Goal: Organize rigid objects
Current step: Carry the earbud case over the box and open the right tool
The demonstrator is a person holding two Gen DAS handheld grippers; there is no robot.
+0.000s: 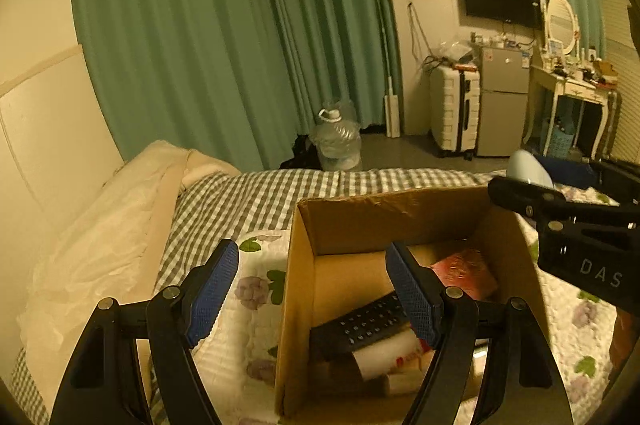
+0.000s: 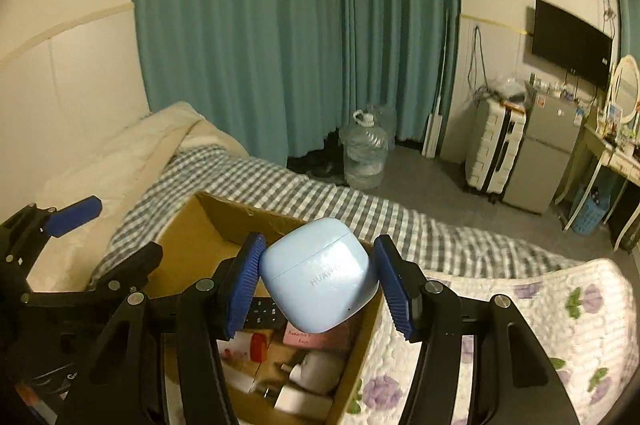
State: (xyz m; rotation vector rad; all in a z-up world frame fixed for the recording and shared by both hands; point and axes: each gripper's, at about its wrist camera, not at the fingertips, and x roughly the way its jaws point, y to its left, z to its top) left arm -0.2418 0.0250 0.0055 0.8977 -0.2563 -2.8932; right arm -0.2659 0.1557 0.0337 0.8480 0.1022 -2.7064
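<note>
Item 1: right tool, clamped on a pale blue earbud case, 1 blue pad pressing each side. We hold the case above the open box, so in our judgement it is poised to be let go there, joining the goods already gathered.

Item 2: left tool, pads wide apart and holding nothing. We carry it astride the box's near-left wall, 1 pad outside and 1 inside, likely to steady the carton.

Item 3: cardboard box, flaps open, standing on the bed's floral quilt. Contents: 1 black remote, 1 red packet, 1 white tube and small white plugs, loosely heaped.

Item 4: checked blanket and cream pillow beyond.

Item 5: green curtain and water jug on the floor.
</note>
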